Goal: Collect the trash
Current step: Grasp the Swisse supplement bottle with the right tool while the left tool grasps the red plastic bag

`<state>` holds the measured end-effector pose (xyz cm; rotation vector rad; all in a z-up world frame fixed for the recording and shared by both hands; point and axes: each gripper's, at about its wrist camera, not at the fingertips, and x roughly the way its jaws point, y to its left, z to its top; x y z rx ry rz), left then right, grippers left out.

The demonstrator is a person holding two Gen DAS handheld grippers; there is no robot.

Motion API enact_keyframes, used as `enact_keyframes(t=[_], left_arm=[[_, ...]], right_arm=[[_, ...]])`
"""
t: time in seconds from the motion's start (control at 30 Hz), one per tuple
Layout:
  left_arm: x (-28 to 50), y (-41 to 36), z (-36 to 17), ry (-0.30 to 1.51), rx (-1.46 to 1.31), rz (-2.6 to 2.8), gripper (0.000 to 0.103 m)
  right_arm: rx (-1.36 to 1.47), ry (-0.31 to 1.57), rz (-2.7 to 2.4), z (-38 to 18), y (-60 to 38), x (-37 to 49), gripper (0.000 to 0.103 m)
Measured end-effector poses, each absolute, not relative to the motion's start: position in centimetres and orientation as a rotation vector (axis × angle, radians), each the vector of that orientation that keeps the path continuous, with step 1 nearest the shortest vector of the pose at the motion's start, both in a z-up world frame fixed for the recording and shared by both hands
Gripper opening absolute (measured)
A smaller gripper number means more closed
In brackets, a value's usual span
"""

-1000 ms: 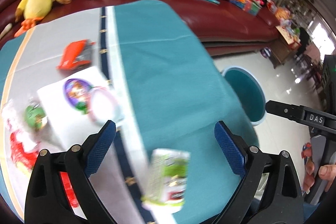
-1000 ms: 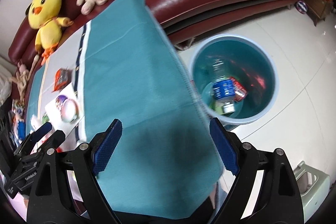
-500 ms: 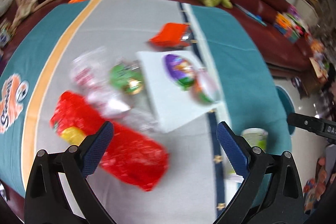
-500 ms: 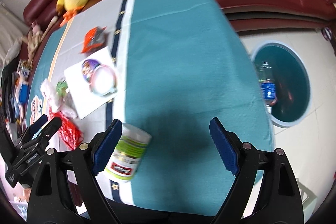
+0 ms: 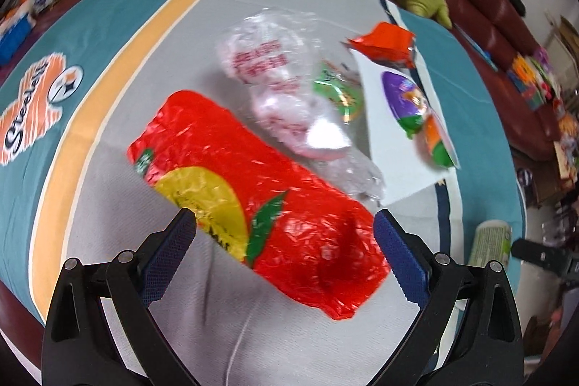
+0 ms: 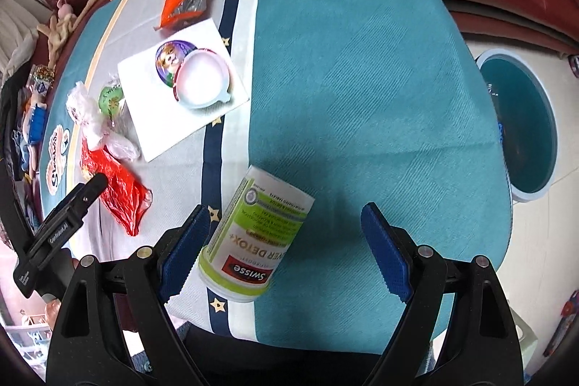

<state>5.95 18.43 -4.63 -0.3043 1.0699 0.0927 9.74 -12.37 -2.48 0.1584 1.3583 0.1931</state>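
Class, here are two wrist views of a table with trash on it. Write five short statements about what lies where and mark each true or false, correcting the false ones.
1. The white and green supplement bottle lies on its side. True.
2. The crinkled red plastic bag is clamped in the left hand-held gripper. False: its jaws are open with the bag lying on the cloth in front of them.
3. The round white lid rests on a white paper sheet. True.
4. The right hand-held gripper is shut. False: it is open.
5. The blue round bin stands on the table. False: it is on the floor beside it.
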Motion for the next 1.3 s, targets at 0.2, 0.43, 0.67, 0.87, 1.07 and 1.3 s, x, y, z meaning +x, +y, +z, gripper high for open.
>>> enact_keyframes(t=[0.2, 0.43, 0.67, 0.87, 1.07, 1.3], left_arm=[[5.9, 18.7, -5.8, 1.086, -0.338, 0.150, 0.098], [5.2, 19.2, -6.3, 1.082, -0.301, 0.171, 0.099], [4.9, 20.5, -6.2, 1.095, -0.351, 0.207, 0.099], [5.8, 19.5, -6.2, 1.092, -0.335, 0.226, 0.099], [5.8, 17.3, -6.3, 1.060, -0.196, 0.218, 0.075], [4.4, 18.8, -5.7, 1.032, -0.262, 0.179, 0.026]], right_arm=[[0.184, 1.434, 0.224, -4.8, -11.0, 8.7, 0.081], [0.193, 1.402, 0.241, -5.9, -10.0, 8.2, 0.061], [0.144, 1.379, 0.318, -6.4, -7.4, 8.3, 0.052], [0.125, 1.367, 0.331, -6.5, -7.3, 8.0, 0.049], [0.143, 1.342, 0.330, -6.1, -8.9, 8.0, 0.049], [0.179, 1.334, 0.323, -6.0, -10.7, 8.4, 0.049]])
